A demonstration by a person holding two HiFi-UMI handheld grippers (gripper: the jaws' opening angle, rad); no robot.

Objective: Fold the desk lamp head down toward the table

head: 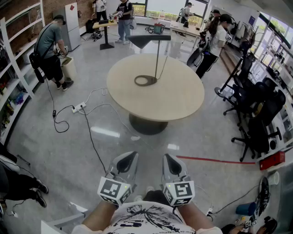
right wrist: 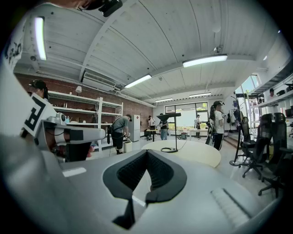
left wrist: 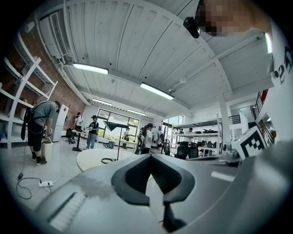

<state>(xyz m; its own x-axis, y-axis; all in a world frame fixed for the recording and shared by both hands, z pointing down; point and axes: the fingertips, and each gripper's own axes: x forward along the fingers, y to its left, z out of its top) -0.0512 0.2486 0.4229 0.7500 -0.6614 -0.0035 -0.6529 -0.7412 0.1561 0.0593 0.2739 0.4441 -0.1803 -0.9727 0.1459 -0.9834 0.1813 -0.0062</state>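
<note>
Big work lab, not home. White shelves (head: pixel 7 52) by brick wall (head: pixel 27 5), black office chairs (head: pixel 256 123), long ceiling lights (left wrist: pixel 157 91), plug strip (head: pixel 78 108) on shiny floor (head: pixel 59 151), people (head: pixel 124 18) busy at far tables (head: pixel 107 23).

The bench (head: pixel 183 98) is a round, pale beige top on one dark central pedestal (head: pixel 147 124), and it stands on a glossy grey floor (head: pixel 68 155). Only a desk lamp (head: pixel 157 59) is on the top. Its dark, ring-shaped foot (head: pixel 136 81) lies flat a little left of the middle, a thin stem rises from the ring's right side, and the flat dark head (head: pixel 147 40) sits level at the top.

On the floor to the left of the bench lies a white power strip (head: pixel 78 108). Pale and dark cables (head: pixel 91 141) trail from it. A red line (head: pixel 215 160) runs across the floor at the right.
</note>
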